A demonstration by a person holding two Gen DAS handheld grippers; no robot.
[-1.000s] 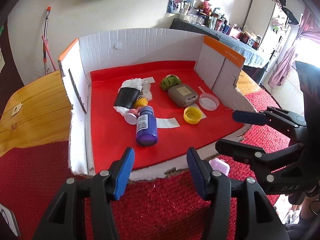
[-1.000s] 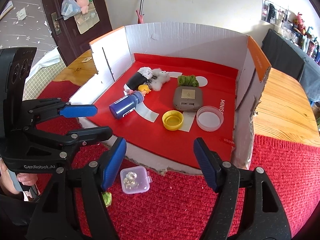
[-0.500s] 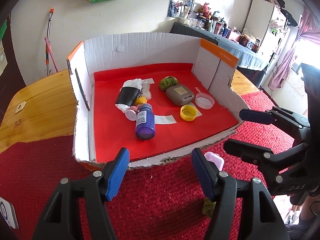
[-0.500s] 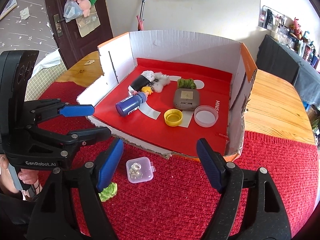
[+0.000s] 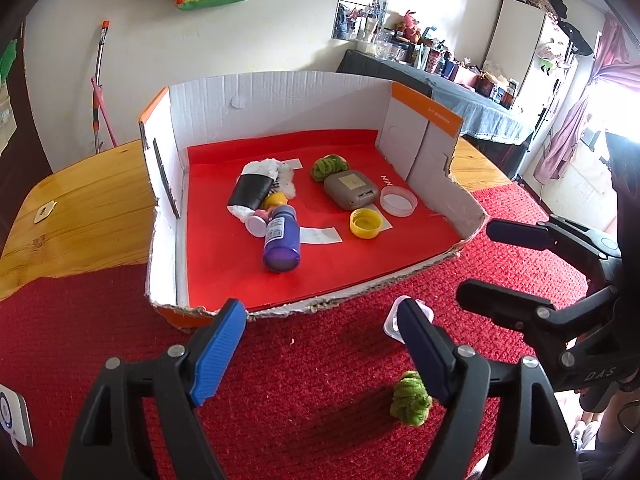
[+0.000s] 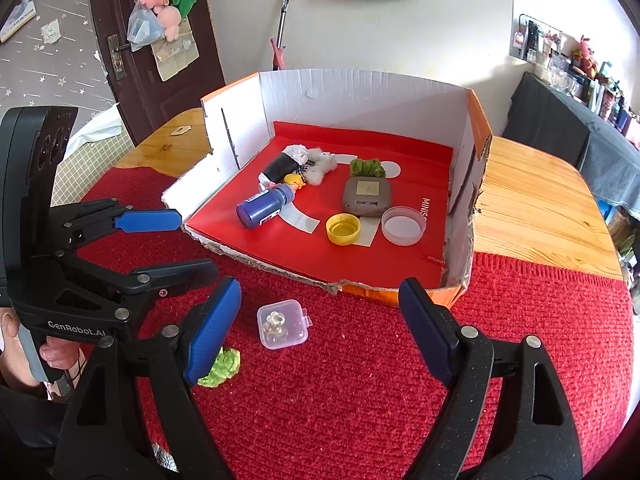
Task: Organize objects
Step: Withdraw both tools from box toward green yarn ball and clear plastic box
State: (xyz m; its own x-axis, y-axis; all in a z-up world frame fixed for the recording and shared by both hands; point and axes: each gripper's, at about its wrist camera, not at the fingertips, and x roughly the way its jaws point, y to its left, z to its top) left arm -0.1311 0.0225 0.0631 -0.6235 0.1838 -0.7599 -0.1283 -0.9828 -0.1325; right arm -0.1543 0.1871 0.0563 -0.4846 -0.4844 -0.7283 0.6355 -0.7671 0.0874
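Observation:
A low cardboard box [image 5: 280,104] [image 6: 360,88] with a red floor holds a blue bottle [image 5: 281,238] [image 6: 264,206] on its side, a yellow cap [image 5: 365,223] [image 6: 343,229], a grey case [image 5: 351,191] [image 6: 367,196], a clear lid [image 5: 398,201] [image 6: 403,225], a green scrunchie [image 5: 329,166] and a black-and-white bundle [image 5: 256,188]. On the red mat in front lie a small clear box [image 6: 283,324] [image 5: 390,326] and a green fuzzy piece [image 5: 410,400] [image 6: 220,368]. My left gripper [image 5: 320,348] and right gripper [image 6: 320,328] hover over the mat, jaws opening, nothing between them.
The red mat [image 6: 360,400] covers the near part of a wooden table [image 6: 532,200] [image 5: 80,216]. A broom [image 5: 100,80] leans on the wall behind. A cluttered counter [image 5: 440,76] stands at the back right. A hand [image 6: 52,356] holds the left gripper's handle.
Both grippers have drawn back from the box and their jaws have spread wider. The green fuzzy piece and more of the mat have come into view.

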